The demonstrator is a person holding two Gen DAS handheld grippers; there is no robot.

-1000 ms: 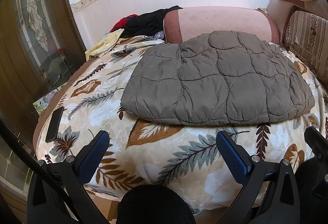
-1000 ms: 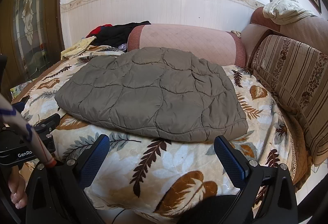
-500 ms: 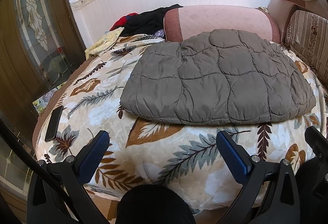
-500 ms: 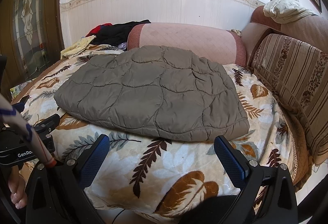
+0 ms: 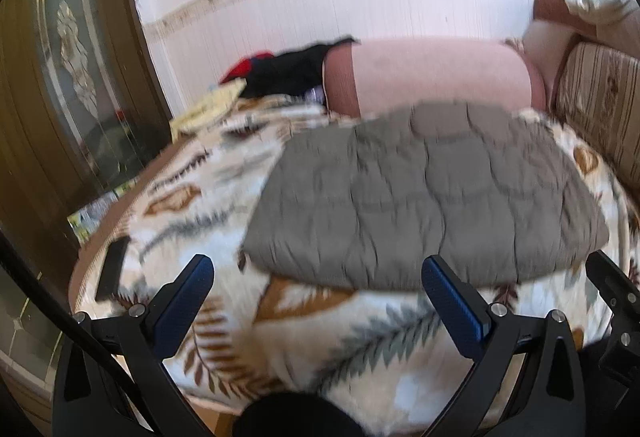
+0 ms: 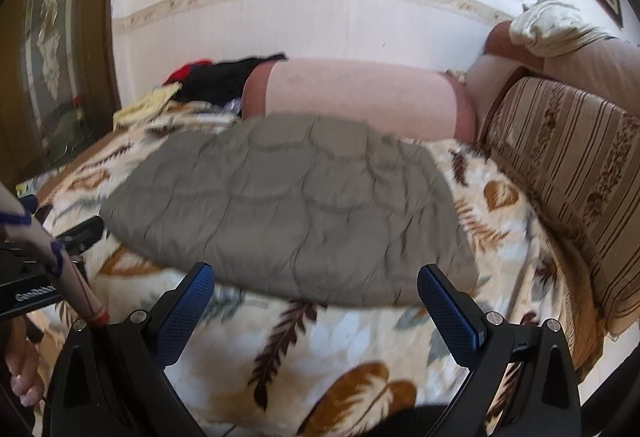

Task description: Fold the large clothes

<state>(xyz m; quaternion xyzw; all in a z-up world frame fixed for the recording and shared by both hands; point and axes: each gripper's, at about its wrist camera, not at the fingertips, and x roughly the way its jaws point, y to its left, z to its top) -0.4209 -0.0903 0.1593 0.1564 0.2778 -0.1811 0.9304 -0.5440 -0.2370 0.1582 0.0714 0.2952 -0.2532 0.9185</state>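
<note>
A grey quilted jacket (image 5: pixel 424 205) lies folded flat on the leaf-patterned bed cover (image 5: pixel 360 337); it also shows in the right wrist view (image 6: pixel 296 213). My left gripper (image 5: pixel 316 277) is open and empty, just short of the jacket's near edge. My right gripper (image 6: pixel 316 277) is open and empty, at the jacket's near edge (image 6: pixel 320 297). Both views are blurred by motion.
A pink bolster (image 5: pixel 432 77) lies behind the jacket, with black and red clothes (image 5: pixel 288 73) at its left. A striped sofa back (image 6: pixel 568 173) runs along the right. A wooden glass door (image 5: pixel 64 85) stands left. A dark phone (image 5: pixel 112 269) lies on the bed's left edge.
Both cameras have tilted upward and moved, so the jacket sits lower in view and more wall shows. The jacket itself has not moved. Both grippers stay open.
</note>
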